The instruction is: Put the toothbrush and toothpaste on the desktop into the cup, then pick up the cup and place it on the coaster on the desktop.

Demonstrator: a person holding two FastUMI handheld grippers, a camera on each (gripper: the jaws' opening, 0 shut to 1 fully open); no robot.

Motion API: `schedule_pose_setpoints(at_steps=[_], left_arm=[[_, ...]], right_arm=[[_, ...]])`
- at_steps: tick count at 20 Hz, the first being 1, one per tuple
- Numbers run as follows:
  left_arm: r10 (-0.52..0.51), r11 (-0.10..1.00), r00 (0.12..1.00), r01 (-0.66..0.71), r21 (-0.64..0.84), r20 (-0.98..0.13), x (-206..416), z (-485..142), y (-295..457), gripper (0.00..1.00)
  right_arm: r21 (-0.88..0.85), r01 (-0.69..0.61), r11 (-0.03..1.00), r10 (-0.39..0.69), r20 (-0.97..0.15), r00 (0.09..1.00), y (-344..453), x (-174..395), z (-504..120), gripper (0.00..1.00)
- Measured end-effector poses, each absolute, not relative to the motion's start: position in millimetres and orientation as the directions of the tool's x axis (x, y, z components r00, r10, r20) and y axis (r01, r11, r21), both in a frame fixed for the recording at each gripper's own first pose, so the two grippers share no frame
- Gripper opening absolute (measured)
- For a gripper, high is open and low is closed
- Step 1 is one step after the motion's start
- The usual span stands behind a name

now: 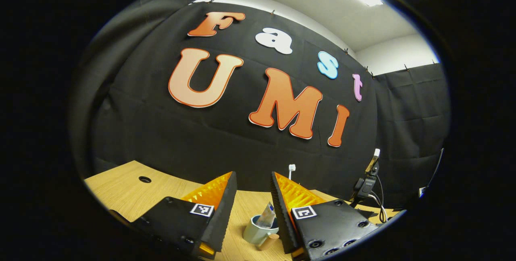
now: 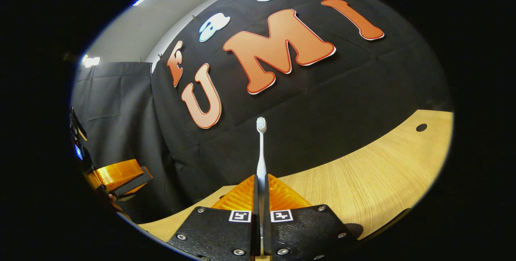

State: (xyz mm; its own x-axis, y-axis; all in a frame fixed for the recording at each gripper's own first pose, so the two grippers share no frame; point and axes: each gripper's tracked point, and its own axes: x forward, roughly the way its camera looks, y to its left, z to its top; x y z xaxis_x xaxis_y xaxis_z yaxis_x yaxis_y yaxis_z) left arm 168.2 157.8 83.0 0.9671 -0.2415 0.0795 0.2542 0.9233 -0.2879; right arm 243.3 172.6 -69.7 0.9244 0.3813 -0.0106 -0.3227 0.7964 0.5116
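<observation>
Toothbrush [image 2: 261, 148] is standing upright, bristles up, in the right gripper view, the right gripper [image 2: 261, 196] pinching its handle above the wooden counter [image 2: 363, 184]. The left gripper view is showing the left gripper [image 1: 254, 196] spread wide, the cup [image 1: 258, 230] sitting on the counter between its fingers, toothpaste [image 1: 267, 216] leaning inside.

1. The pale wood-grain desktop [image 2: 375, 172] looks smooth and matt, with fine straight grain.
2. The slim white plastic toothbrush [image 2: 261, 152], upright above that desktop, has a smooth, faintly glossy handle.
3. The pale green cup [image 1: 254, 232] on the desktop looks smooth, with a cork-like handle.
4. The toothpaste tube [image 1: 267, 216] in the cup looks glossy.
</observation>
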Motion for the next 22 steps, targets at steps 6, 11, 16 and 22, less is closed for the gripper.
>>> schedule_pose_setpoints(at_steps=[6,11,16,22], left_arm=[[-0.230,0.926,0.965,0.257,-0.278,0.126,160.8,93.6,159.5,0.56],[-0.224,0.936,0.969,0.243,-0.256,0.102,161.4,84.4,157.6,0.56],[-0.223,0.941,0.972,0.236,-0.242,0.079,161.4,79.9,152.6,0.56],[-0.216,0.948,0.976,0.218,-0.231,0.037,155.7,78.2,142.0,0.56]], right_arm=[[0.509,-0.305,0.805,0.364,-0.018,0.931,183.3,251.3,-87.0,0.03],[0.473,-0.301,0.828,0.359,-0.034,0.933,189.6,251.1,-98.3,0.06],[0.428,-0.312,0.848,0.377,-0.073,0.923,193.5,242.2,-106.1,0.08],[0.422,-0.335,0.842,0.406,-0.087,0.910,190.6,229.1,-99.8,0.14]])
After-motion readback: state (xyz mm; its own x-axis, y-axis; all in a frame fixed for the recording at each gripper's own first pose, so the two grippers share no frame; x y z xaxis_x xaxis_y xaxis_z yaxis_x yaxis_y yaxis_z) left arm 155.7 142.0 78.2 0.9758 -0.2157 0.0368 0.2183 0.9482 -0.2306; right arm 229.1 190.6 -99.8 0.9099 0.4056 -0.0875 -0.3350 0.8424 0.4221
